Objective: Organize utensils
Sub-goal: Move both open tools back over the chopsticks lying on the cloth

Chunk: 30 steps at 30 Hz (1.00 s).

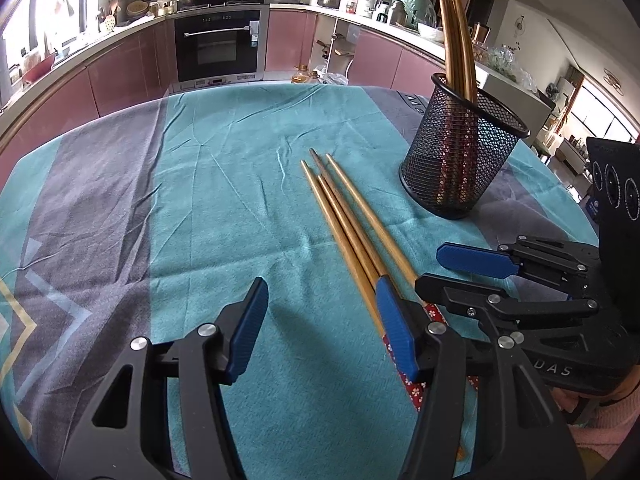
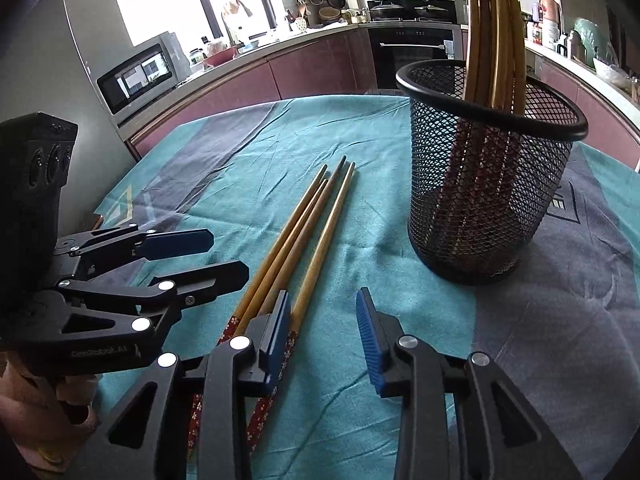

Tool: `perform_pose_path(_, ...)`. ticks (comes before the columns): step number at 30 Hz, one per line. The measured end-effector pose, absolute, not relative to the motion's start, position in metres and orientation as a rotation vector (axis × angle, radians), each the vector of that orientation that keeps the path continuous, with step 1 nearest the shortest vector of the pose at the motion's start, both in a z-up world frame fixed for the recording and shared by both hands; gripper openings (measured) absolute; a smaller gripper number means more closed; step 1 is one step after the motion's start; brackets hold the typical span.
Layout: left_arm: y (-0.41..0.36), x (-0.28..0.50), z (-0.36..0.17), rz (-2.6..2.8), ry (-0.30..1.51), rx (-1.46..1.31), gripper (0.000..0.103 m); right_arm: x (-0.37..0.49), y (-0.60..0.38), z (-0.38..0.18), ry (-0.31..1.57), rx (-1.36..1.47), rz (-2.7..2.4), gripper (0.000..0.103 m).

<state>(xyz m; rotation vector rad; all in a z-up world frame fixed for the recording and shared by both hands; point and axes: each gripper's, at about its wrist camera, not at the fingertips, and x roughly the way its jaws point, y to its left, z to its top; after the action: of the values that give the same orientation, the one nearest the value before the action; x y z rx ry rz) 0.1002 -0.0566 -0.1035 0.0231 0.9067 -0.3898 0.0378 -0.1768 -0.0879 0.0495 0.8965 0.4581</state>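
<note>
Four loose chopsticks [image 1: 352, 232] lie side by side on the teal cloth [image 1: 224, 200] over the worktop, tips pointing away, red patterned ends near the cameras. The left gripper [image 1: 324, 328] hangs open just over those ends, nothing between its blue pads. The right gripper [image 2: 324, 344] sits open too, one pad beside the outermost stick, gripping nothing. Near the sticks, the black mesh holder [image 2: 488, 184] stands upright with more chopsticks [image 2: 492, 36] in it.

Both tongs, left [image 1: 320, 326] and right [image 2: 324, 336], angle downward, jaws apart.
</note>
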Motion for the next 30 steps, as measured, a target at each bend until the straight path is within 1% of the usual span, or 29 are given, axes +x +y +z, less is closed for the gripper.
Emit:
perform_pose_path(9,-0.067,0.106,-0.109,-0.383,0.92,0.054,0.053,0.037,-0.18,-0.088,0.896,0.057,0.461,0.031)
perform_pose_path(15,-0.066,0.108,-0.11,-0.377,0.923,0.059,0.048,0.037,-0.181,-0.087,0.896,0.057,0.461,0.03)
perform_pose_path(20,-0.068,0.111,-0.111,-0.375,0.923,0.071,0.047,0.037,-0.182,-0.087,0.897,0.052,0.461,0.03)
perform_pose_path(27,-0.07,0.116,-0.112,-0.363,0.922,0.091,0.041,0.04,-0.18,-0.086,0.899,0.043,0.457,0.03)
perform_pose_path(28,-0.07,0.116,-0.112,-0.36,0.921,0.092,0.038,0.041,-0.179,-0.086,0.899,0.041,0.457,0.03)
perform_pose_path(30,-0.07,0.117,-0.112,-0.359,0.922,0.091,0.036,0.044,-0.176,-0.086,0.901,0.034,0.457,0.03)
